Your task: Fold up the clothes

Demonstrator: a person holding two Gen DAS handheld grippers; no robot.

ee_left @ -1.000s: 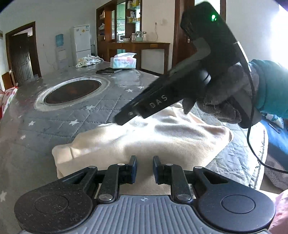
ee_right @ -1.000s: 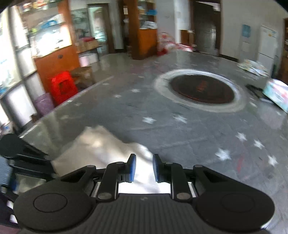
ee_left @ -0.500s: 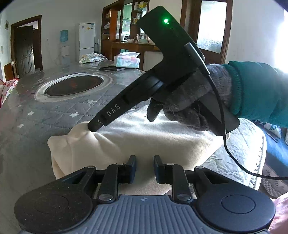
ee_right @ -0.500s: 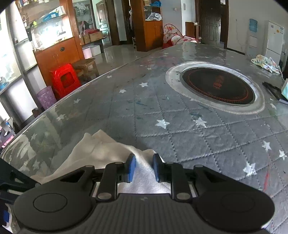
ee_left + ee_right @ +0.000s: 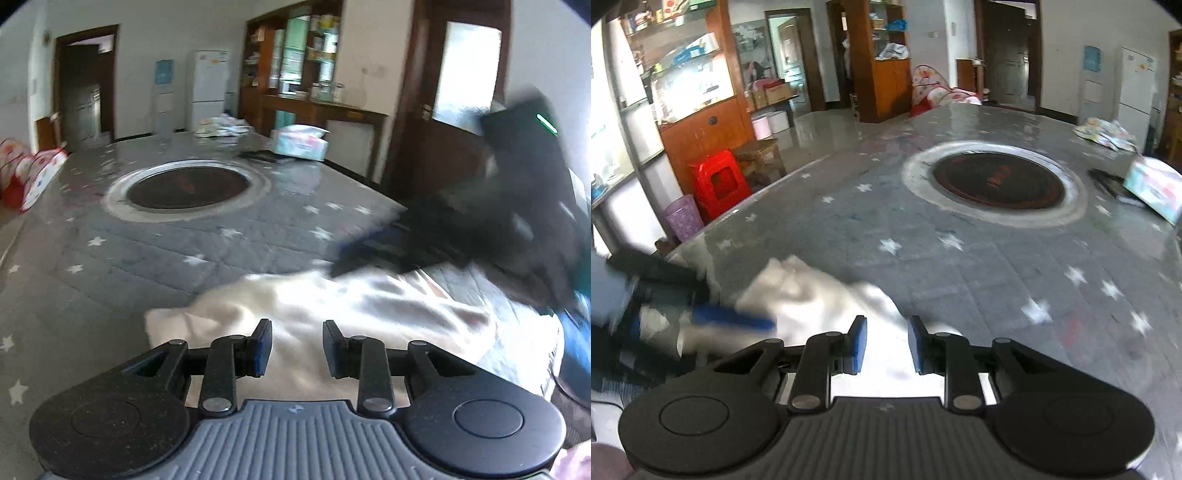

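— What lies under the left tongs (image 5: 296,347)?
— A cream, rumpled cloth garment (image 5: 332,306) on the grey star-quilted worktop (image 5: 184,251); their jaws stand apart, nothing between them.
— And the right tongs (image 5: 369,254)?
— Blurred, at the garment's far edge.

Home dining rm: fridge (image 5: 208,90), shelves (image 5: 295,51), hotpot table (image 5: 221,236).

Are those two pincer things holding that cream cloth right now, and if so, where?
No. The left gripper and right gripper both stand open over the cream cloth, with nothing between their fingers.
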